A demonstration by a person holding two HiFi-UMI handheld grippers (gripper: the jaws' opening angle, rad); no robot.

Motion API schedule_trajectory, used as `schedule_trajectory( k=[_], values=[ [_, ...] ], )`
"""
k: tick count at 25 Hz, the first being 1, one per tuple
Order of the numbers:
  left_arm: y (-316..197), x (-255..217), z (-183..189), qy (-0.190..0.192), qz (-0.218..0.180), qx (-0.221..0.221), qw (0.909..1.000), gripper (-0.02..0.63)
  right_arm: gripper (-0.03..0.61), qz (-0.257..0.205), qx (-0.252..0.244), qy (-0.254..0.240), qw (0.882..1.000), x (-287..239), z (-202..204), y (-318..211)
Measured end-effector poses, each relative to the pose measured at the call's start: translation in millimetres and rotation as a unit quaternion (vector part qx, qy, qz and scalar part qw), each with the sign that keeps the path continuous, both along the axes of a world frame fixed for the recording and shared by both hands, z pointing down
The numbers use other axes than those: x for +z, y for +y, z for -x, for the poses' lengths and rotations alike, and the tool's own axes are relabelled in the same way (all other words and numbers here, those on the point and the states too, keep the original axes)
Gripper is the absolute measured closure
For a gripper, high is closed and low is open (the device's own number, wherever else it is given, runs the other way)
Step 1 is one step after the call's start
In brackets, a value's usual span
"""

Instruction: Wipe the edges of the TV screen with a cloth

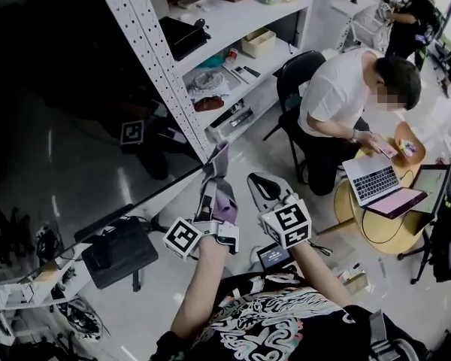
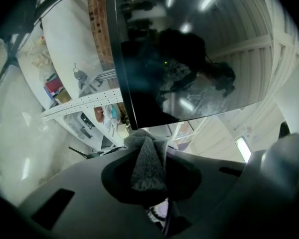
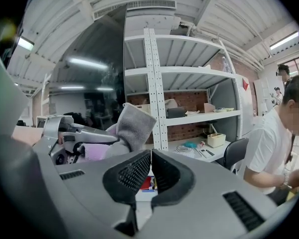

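Note:
A large dark TV screen (image 1: pixel 68 119) fills the upper left of the head view; its lower corner (image 2: pixel 132 123) shows in the left gripper view. My left gripper (image 1: pixel 213 173) is shut on a grey cloth (image 2: pixel 147 161), whose tip sits right at that corner of the TV. The cloth (image 3: pixel 132 126) also shows in the right gripper view, sticking up from the left gripper. My right gripper (image 1: pixel 264 188) hovers just right of the left one, jaws shut with nothing between them, pointing at the shelves.
A white metal shelf unit (image 1: pixel 233 21) with boxes and small items stands behind the TV. A person in a white shirt (image 1: pixel 338 89) sits on a chair at a small round table (image 1: pixel 376 216) with a laptop. A black TV stand base (image 1: pixel 120 250) lies below.

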State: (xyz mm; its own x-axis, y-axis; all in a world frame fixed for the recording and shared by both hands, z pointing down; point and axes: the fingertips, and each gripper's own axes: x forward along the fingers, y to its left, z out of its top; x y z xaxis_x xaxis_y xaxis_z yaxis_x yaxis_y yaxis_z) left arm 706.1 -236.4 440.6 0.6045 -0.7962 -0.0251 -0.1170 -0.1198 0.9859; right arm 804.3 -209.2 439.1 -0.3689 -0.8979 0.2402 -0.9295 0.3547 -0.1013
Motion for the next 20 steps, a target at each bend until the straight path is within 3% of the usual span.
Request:
schedule_trajectory(
  k=[2, 4, 6, 8, 10, 12, 16, 20],
  values=[
    [14, -15, -6, 0.017, -0.024, 0.001, 0.9996, 0.554, 0.545, -0.003, -0.008, -0.003, 1.000, 0, -3, 8],
    [30, -17, -5, -0.014, -0.041, 0.000, 0.9991, 0.554, 0.545, -0.006, -0.017, -0.007, 1.000, 1, -4, 17],
    [42, -14, 6, -0.092, -0.064, -0.001, 0.9936, 0.554, 0.545, -0.008, -0.024, -0.009, 1.000, 2, -3, 22],
    [50, -18, 26, -0.179, -0.106, -0.006, 0.9781, 0.554, 0.545, -0.007, -0.032, -0.013, 0.999, 4, 2, 26],
    [62, -25, 41, -0.226, -0.135, -0.020, 0.9646, 0.554, 0.545, -0.005, -0.040, -0.019, 0.999, 4, 8, 35],
    [74, -34, 48, -0.276, -0.167, -0.028, 0.9461, 0.554, 0.545, -0.007, -0.046, -0.026, 0.999, 3, 10, 47],
    [98, -47, 61, -0.404, -0.226, -0.032, 0.8857, 0.554, 0.545, -0.020, -0.056, -0.030, 0.998, -5, 22, 68],
    [124, -58, 74, -0.471, -0.260, -0.039, 0.8421, 0.554, 0.545, -0.038, -0.061, -0.028, 0.997, -20, 38, 94]
  ],
)
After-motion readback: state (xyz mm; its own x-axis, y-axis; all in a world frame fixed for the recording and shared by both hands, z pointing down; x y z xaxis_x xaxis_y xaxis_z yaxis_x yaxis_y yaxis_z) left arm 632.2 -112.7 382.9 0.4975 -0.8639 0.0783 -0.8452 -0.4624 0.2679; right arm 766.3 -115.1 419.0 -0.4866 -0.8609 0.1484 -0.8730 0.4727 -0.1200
